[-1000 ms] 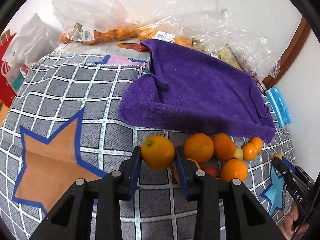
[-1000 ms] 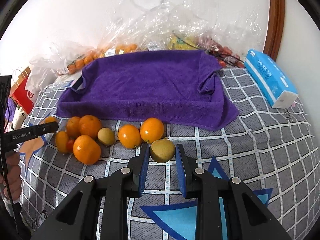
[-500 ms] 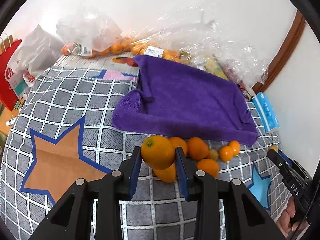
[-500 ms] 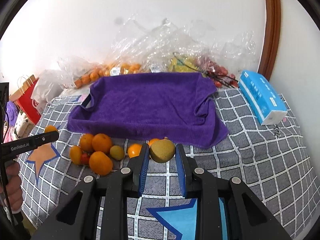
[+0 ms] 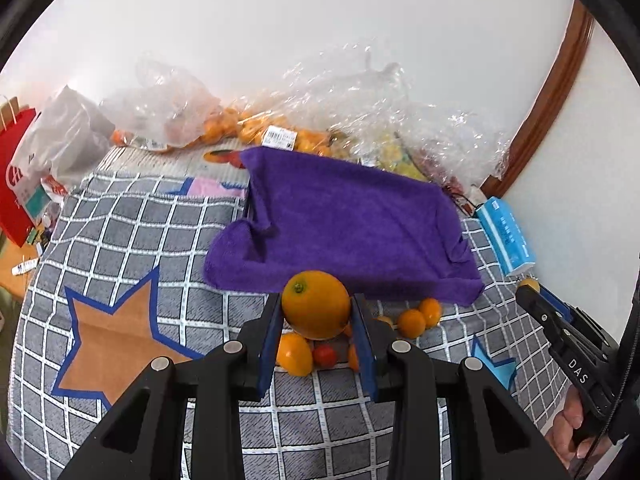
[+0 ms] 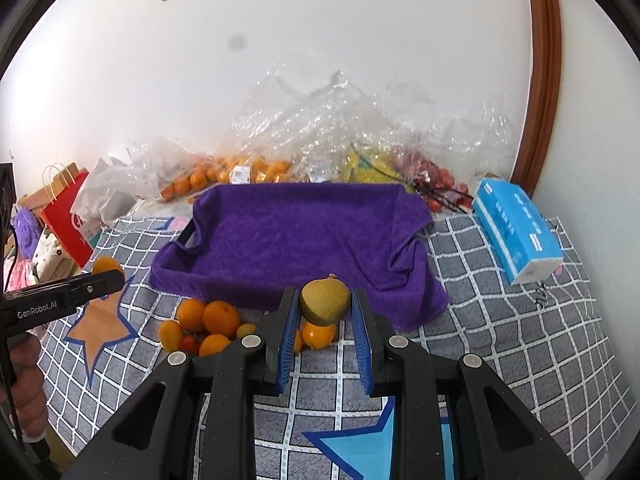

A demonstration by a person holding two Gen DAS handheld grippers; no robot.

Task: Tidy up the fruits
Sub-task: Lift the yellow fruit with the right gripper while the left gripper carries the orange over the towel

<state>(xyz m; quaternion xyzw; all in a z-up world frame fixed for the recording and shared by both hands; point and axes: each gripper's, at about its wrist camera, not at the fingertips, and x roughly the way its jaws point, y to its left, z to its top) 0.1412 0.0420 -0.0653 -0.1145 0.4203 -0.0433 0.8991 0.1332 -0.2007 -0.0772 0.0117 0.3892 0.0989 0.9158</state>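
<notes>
My left gripper (image 5: 316, 312) is shut on a large orange (image 5: 316, 304), held up in the air over the checked cloth. My right gripper (image 6: 325, 304) is shut on a small greenish-yellow pear-like fruit (image 6: 324, 300), also lifted. Below them, several oranges (image 6: 218, 318) and a small red fruit (image 5: 325, 355) lie loose on the cloth in front of a tray draped with a purple towel (image 6: 300, 236). The right gripper's tip (image 5: 532, 294) shows at the right of the left wrist view; the left gripper's tip (image 6: 100, 280) shows at the left of the right wrist view.
Clear plastic bags of oranges (image 5: 256, 132) and other fruit (image 6: 400, 164) are piled along the wall behind the tray. A blue tissue pack (image 6: 516, 232) lies right of the tray. A red paper bag (image 6: 66, 216) and white bags stand at the far left.
Both grippers have risen with their fruits, so the cloth, tray and loose oranges look smaller and farther below. The grips are unchanged.
</notes>
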